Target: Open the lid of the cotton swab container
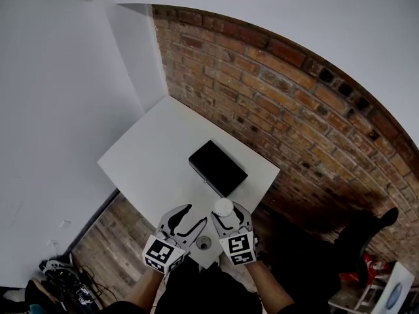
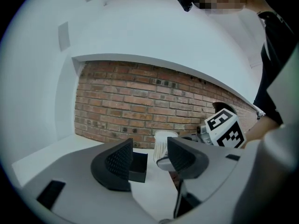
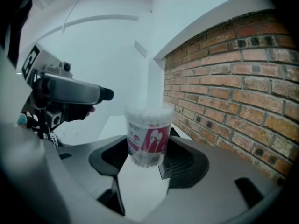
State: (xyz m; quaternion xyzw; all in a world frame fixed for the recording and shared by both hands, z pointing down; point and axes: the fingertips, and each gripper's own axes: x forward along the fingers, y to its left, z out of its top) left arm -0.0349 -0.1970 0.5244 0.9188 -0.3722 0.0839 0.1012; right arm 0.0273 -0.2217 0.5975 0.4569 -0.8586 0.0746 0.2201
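The right gripper (image 3: 147,157) is clamped on the cotton swab container (image 3: 149,133). Its two dark pads press the clear tub's lower half from either side, and the tub stands upright between them, with the pink label facing the camera and the white swab tips packed at the top. In the head view this gripper (image 1: 225,214) sits low and centre, and the container's pale round top (image 1: 224,206) shows just above its marker cube (image 1: 237,248).

The left gripper (image 2: 148,158) is released: its ribbed pads stand well apart with nothing between them. Past the gap, the container (image 2: 162,145) shows right of centre, the black box (image 2: 136,165) is just left of it, and the right gripper's marker cube (image 2: 225,129) is further right.

In the head view the left gripper (image 1: 196,214) lies just beside the right one, angled toward the upper right. A small round ring-shaped object (image 1: 204,243) lies between the two on the near corner of the white table (image 1: 157,149); I cannot tell whether it is the lid. Both bare forearms (image 1: 268,292) rise from the bottom edge. The black box (image 1: 218,167) sits mid-table, and a brick wall (image 1: 294,110) fills the right.
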